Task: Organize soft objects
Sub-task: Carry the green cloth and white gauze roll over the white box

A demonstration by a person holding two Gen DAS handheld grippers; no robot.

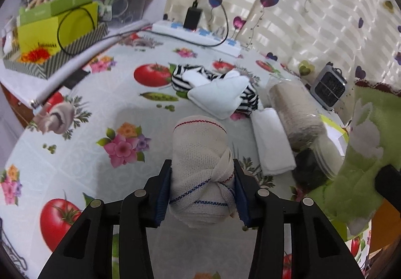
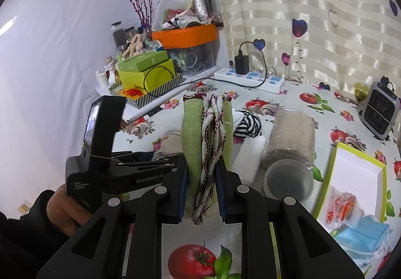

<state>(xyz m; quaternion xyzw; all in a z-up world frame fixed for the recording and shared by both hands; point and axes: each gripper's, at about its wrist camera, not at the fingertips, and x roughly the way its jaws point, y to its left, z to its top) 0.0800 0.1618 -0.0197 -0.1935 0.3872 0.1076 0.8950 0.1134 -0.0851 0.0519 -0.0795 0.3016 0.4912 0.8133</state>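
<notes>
Bench under a tomato-and-flower oilcloth (image 1: 105,108), white power strip (image 1: 200,34) at its far edge with a black charger (image 1: 192,17) plugged in, lime-green boxes (image 1: 57,25) in a striped tray, orange tub (image 2: 184,35), small grey fan heater (image 2: 379,109), heart-print curtain (image 2: 313,15)

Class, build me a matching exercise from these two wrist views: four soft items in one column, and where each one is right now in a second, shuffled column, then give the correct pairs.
Things
1. knotted cream bandage roll
2. green cloth
3. striped sock
4. folded white towel

Places
A. lying on the tablecloth beside the plastic-wrapped beige roll
B. clamped in the right gripper
C. clamped in the left gripper
D. on the tablecloth, partly under a white cloth

Pairs: 1-C, 2-B, 3-D, 4-A
</notes>
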